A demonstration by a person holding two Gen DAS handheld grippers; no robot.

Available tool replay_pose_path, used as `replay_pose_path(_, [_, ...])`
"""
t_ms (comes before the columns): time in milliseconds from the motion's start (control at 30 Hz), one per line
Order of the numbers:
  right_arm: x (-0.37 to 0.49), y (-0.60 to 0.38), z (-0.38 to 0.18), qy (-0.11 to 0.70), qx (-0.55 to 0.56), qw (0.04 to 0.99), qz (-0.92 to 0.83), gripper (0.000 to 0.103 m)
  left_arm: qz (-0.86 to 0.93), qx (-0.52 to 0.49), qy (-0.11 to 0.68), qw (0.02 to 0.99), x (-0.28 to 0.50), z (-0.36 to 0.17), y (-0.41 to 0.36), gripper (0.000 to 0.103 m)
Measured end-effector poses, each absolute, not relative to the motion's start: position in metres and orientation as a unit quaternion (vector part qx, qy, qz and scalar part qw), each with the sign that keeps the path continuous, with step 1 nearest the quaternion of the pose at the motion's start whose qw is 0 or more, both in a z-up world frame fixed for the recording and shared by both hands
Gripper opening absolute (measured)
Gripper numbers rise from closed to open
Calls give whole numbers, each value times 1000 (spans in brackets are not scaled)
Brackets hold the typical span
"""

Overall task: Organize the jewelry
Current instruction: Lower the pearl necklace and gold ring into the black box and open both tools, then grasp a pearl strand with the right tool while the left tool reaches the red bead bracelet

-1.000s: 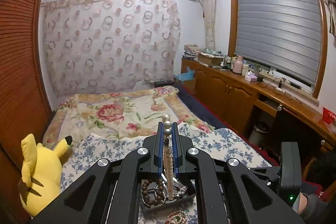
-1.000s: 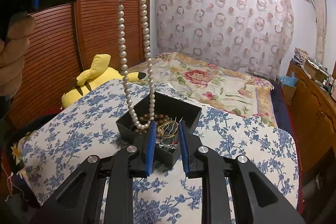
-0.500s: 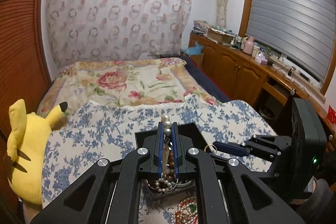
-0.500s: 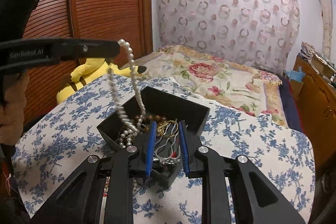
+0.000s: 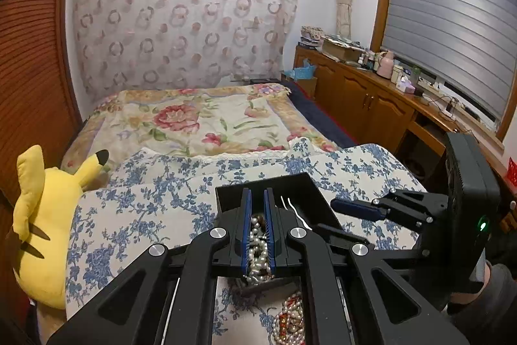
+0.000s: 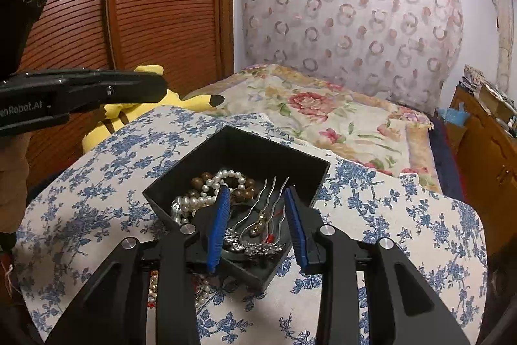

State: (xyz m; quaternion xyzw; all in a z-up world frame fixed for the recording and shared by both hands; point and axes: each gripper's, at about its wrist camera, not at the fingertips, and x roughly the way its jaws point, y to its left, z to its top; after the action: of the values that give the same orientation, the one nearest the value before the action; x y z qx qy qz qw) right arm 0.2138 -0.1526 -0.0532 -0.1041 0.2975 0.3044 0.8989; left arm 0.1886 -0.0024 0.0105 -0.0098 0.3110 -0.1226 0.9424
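Right tool (image 6: 257, 223) spread above box (image 6: 315, 180) rim (pearls (image 6: 194, 202) inside).

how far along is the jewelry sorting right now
Done: the pearl necklace lies in the black box with the brown beads and hairpins. In hand: nothing; the left gripper and right gripper are open. Left: a beaded piece on the blue floral cloth.
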Motion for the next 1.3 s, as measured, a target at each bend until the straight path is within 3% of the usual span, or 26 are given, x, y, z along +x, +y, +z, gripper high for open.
replay_pose_path(300, [183, -161, -54, 288, -104, 899, 312, 38, -126, -1, 322, 938, 158, -14, 2, 20])
replay_pose_path(367, [177, -163, -56, 290, -102, 897, 318, 38, -127, 0, 325, 937, 150, -22, 4, 31])
replay_pose_path(433, [169, -163, -60, 297, -103, 892, 325, 37, -129, -6, 331, 935, 142, -30, 8, 34])
replay_pose_path(500, [163, -162, -65, 304, -108, 888, 327, 31, -128, -9, 337, 933, 138, -36, 11, 37])
replay_pose_path(667, [154, -157, -79, 328, -126, 875, 334, 21, -121, -5, 340, 933, 124, -50, 17, 64])
replay_pose_path(833, [159, -150, -94, 357, -140, 861, 333, 12, -118, -6, 344, 931, 116, -59, 18, 80])
replay_pose_path(1067, [169, -140, -105, 383, -144, 847, 338, 12, -114, -9, 353, 928, 110, -70, 23, 87])
replay_pose_path(1300, [180, -136, -114, 400, -153, 846, 318, 12, -108, -12, 367, 924, 109, -83, 27, 87])
